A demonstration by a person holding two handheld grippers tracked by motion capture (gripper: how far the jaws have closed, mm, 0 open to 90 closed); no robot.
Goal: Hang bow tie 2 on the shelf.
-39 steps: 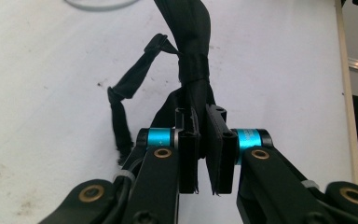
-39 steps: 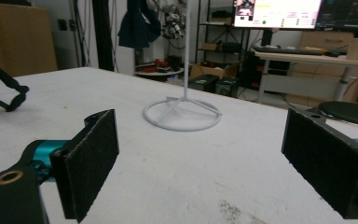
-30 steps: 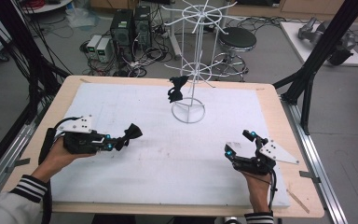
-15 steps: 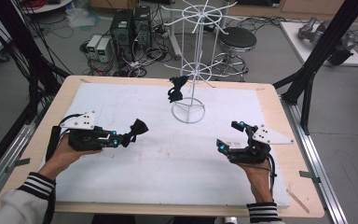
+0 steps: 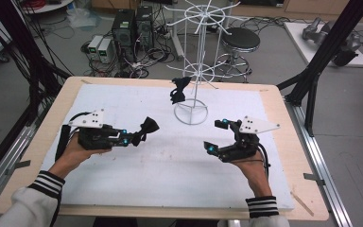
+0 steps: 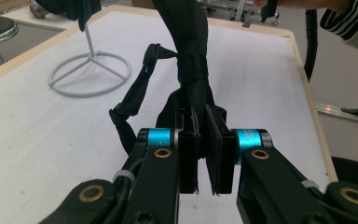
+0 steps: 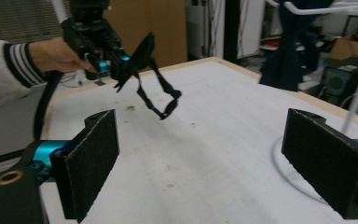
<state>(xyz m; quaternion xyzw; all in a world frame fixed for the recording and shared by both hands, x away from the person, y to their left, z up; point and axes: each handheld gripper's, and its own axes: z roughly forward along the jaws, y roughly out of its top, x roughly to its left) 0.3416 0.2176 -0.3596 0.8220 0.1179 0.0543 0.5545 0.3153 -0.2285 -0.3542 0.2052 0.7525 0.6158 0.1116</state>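
**A:** Where is the black bow tie (image 5: 148, 126) right now?

**B:** It is pinched in the left tongs (image 5: 136, 137), lifted clear of the white-covered table (image 5: 137, 198). In the left gripper view the pads (image 6: 189, 156) are pressed tight on one wing of soft black fabric, and its thin neck strap (image 6: 129, 105) hangs off in a loose loop

**A:** And the right tongs (image 5: 217, 135)?

**B:** Spread wide, nothing between them. Their flat black foam-faced pads (image 7: 92, 158) frame bare table

**A:** Which way does the bow tie need to go?

**B:** I'd judge toward the white wire rack (image 5: 192, 94), which stands on a ring-shaped base at the far middle of the table. From the left tongs the rack lies ahead and to the right. The bow tie's long axis runs roughly along the tongs, pointing that way. A second bow tie (image 5: 178, 90) already hangs on a low arm of the rack

**A:** Which hand is nearer the rack?

**B:** The right tongs seem slightly closer to the base, but the left carries the cloth
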